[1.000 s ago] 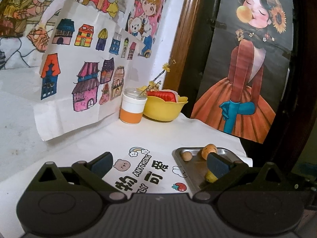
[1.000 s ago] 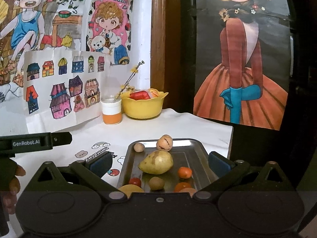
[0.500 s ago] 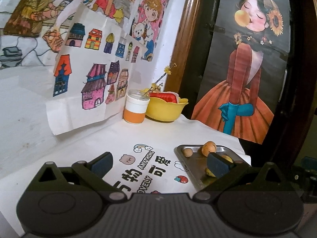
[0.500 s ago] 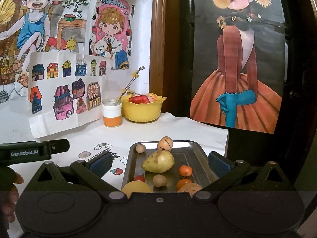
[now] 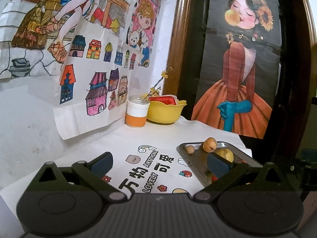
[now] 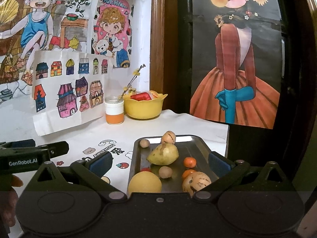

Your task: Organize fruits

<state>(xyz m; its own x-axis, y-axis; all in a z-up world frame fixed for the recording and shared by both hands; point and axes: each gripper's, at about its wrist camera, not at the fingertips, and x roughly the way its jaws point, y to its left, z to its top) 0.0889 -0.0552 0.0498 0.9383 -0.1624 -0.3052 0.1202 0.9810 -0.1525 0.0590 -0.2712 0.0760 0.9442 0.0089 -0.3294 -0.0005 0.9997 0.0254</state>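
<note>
A metal tray [image 6: 200, 142] [image 5: 196, 156] on the white cloth holds several fruits: a yellow pear [image 6: 163, 154] [image 5: 224, 153], a striped melon [image 6: 168, 137] [image 5: 210, 144], a small brown longan [image 6: 144, 143] [image 5: 189, 149], two small oranges [image 6: 189, 162], another longan [image 6: 165, 172], a big yellow fruit [image 6: 144, 183] and a second striped melon [image 6: 196, 182]. My right gripper [image 6: 159, 161] is open, its fingers straddling the tray from the near side. My left gripper [image 5: 160, 162] is open over the printed cloth, left of the tray, holding nothing. It shows in the right wrist view as a black bar [image 6: 33, 152].
A yellow bowl [image 6: 145, 108] [image 5: 166, 112] with red and orange items stands at the back by the wall. Beside it is a white and orange jar [image 6: 114, 112] [image 5: 137, 114] with a flower twig. Drawings cover the wall. The table ends just right of the tray.
Both grippers have drawn back and risen a little, so more of the cloth and tray shows. Near fruits on the tray have come into the right wrist view. Both stay open.
</note>
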